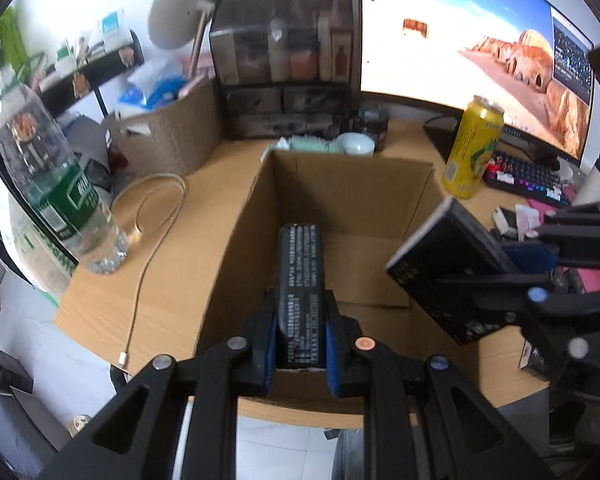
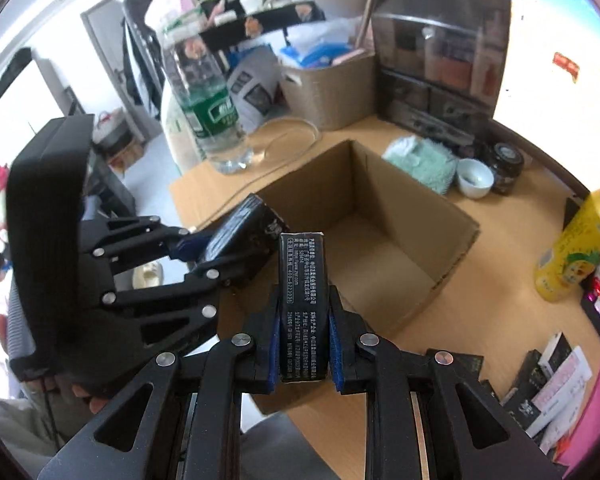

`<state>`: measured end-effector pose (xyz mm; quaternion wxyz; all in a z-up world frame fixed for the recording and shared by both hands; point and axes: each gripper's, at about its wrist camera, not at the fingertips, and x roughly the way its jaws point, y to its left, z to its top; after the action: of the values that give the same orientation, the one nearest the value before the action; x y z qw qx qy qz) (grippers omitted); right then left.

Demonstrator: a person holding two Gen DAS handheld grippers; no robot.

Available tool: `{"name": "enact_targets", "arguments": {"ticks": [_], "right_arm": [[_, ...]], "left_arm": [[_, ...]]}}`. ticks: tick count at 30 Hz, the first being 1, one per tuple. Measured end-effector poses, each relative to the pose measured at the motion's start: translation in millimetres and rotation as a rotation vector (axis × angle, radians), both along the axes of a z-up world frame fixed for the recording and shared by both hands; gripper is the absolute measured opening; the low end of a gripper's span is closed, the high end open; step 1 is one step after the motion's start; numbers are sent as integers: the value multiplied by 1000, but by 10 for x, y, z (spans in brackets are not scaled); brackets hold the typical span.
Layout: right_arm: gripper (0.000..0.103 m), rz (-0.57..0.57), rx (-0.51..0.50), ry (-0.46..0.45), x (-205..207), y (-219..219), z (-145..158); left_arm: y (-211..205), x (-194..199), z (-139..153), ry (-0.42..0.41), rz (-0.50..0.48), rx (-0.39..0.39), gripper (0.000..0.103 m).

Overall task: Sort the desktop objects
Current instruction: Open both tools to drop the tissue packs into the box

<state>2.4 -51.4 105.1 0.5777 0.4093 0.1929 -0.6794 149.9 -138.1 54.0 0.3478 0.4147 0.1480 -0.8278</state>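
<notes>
An open cardboard box (image 1: 340,184) stands on the wooden desk; its inside looks bare in the right wrist view (image 2: 380,256). My left gripper (image 1: 300,340) is shut on a black printed box (image 1: 300,280) and holds it over the cardboard box's near edge. My right gripper (image 2: 303,344) is shut on a second black printed box (image 2: 302,300), which also shows in the left wrist view (image 1: 444,268), held above the cardboard box's right side. The left gripper with its black box (image 2: 240,232) shows at the left of the right wrist view.
A yellow can (image 1: 472,148) stands right of the cardboard box, by a keyboard (image 1: 528,176) and monitor (image 1: 472,40). A water bottle (image 1: 56,184) and white cable (image 1: 148,240) lie left. A woven basket (image 1: 172,132), drawer organiser (image 1: 284,64), small cup (image 2: 475,178) and green cloth (image 2: 424,160) stand behind. More small boxes (image 2: 552,380) lie right.
</notes>
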Motion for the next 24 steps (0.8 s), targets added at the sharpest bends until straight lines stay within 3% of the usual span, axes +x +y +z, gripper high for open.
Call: {"name": "enact_targets", "arguments": {"ticks": [4,6,8,9,16,21,24], "right_arm": [[24,-23,35,15,-37,-42,-111],[25,-31,36,15,-48,-11,-117],[25,-27,31,4,-81,41,-103],[25,-34,28,0,-101,79,-91],[25,-92,-31,4,-234,646,120],[28,-225,10,44,-435,1367,70],[33,-317,60,44,-591,1768,-102]], "left_arm": [[-6,1,-90,-15,-8,17,20],[35,-1,-76,-17,-3,-15,27],[82,-24,-29,-15,-4,-27,58],[111,-25,2,-8,-7,-33,63],[402,-143,267,11,-50,-88,64],[909,-432,448,53,-208,-87,64],[1279,-735,355,34,-350,-53,64]]}}
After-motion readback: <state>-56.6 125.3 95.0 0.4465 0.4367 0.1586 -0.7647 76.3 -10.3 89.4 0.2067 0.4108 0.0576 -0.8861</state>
